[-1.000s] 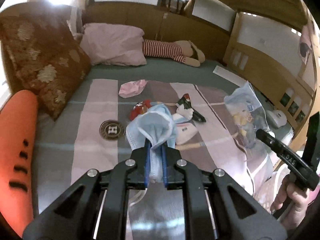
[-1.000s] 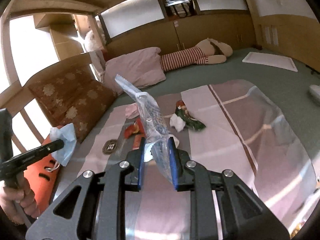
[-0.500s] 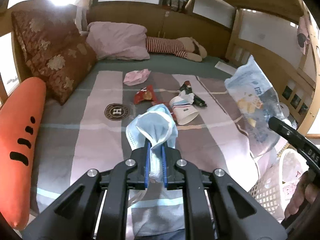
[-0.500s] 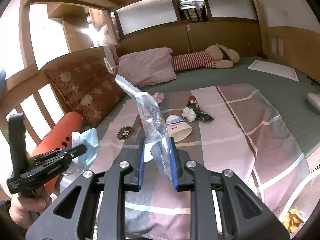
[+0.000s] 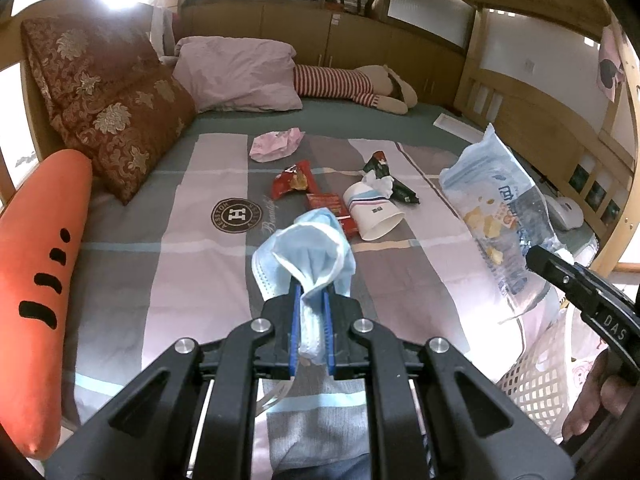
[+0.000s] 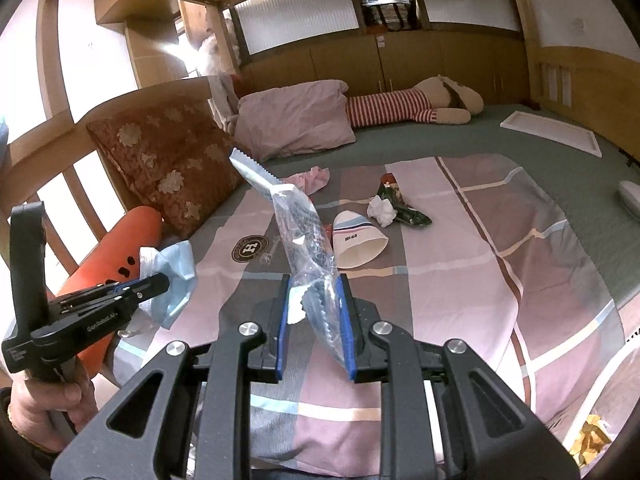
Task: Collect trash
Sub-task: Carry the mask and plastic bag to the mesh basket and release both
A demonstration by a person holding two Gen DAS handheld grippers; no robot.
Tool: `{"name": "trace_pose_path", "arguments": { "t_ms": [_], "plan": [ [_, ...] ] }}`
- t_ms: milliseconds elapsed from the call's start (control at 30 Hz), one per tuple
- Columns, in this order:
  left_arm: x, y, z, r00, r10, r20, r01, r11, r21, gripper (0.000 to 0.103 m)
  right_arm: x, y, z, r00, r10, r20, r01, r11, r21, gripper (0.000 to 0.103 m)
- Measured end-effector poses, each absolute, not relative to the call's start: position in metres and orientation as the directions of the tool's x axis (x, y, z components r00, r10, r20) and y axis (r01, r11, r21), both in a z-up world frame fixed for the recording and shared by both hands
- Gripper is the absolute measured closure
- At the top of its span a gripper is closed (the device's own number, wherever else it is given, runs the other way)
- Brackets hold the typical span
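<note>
- Orange carrot cushion (image 5: 40, 280) along the bed's left edge, 9 o'clock in the left wrist view; brown patterned cushions (image 5: 108, 116) at 10 o'clock. Neither is trash.
- Left gripper (image 5: 311, 320): jaws drawn together, clamped on a crumpled blue face mask (image 5: 306, 256). Mask stands up out of the pads; an ear loop hangs below them.
- Loose trash on the striped bedspread (image 5: 192, 280), 12 to 1 o'clock beyond the mask: pink crumpled wrapper (image 5: 276, 146) farthest, red snack wrapper (image 5: 294, 178), flat red packet (image 5: 334, 210), paper cup (image 5: 372, 218) on its side with mouth toward 4 o'clock, white tissue wad (image 5: 378, 182) touching a dark green wrapper (image 5: 390, 178).
- Right gripper (image 6: 314, 320): jaws narrowed and pinching a clear plastic bag (image 6: 298, 224). Bag's long axis rises from the pads toward 11 o'clock, serrated end uppermost.
- White lattice basket (image 5: 532, 376) at 4 o'clock of the left wrist view, off the bed's near right corner; its rim (image 6: 604, 384) shows at 4 o'clock in the right wrist view, something yellow crumpled inside.
- Judgement: both loads look bound for the basket. It lies low and right of both grippers; the right one is nearer, almost over it. The left must cross rightward past the right hand (image 5: 592, 396), so I would drop the bag first.
- Risk: the mask's loop may snag on the pads at release.
</note>
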State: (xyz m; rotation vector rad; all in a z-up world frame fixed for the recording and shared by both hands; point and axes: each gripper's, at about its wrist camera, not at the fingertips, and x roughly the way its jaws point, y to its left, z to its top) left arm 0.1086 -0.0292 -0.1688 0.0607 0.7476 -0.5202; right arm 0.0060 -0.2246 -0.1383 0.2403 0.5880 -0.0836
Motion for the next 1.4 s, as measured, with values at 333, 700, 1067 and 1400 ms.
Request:
{"name": "trace_pose_path", "arguments": {
  "t_ms": [333, 700, 1067, 1400],
  "plan": [
    [0.107, -0.029, -0.169, 0.614, -0.428, -0.663, 0.469, 0.874, -0.130, 0.092, 0.007, -0.223, -0.139, 0.829, -0.009, -0.559, 0.145, 0.969, 0.200, 0.081],
    [0.102, -0.035, -0.168, 0.588, -0.471, -0.657, 0.514, 0.845, -0.146, 0.092, -0.054, -0.272, -0.113, 0.845, -0.052, -0.532, 0.192, 0.959, 0.210, 0.081],
    [0.024, -0.143, -0.157, 0.323, -0.697, -0.640, 0.778, 0.581, -0.239, 0.092, -0.213, -0.369, -0.119, 0.693, -0.325, -0.644, 0.497, 0.862, 0.099, 0.080],
    [-0.093, -0.301, -0.163, -0.063, -0.759, -0.648, 0.909, 0.225, -0.352, 0.072, -0.277, -0.395, -0.087, 0.694, -0.514, -0.505, 0.656, 0.740, 0.148, 0.012]
  ]
}}
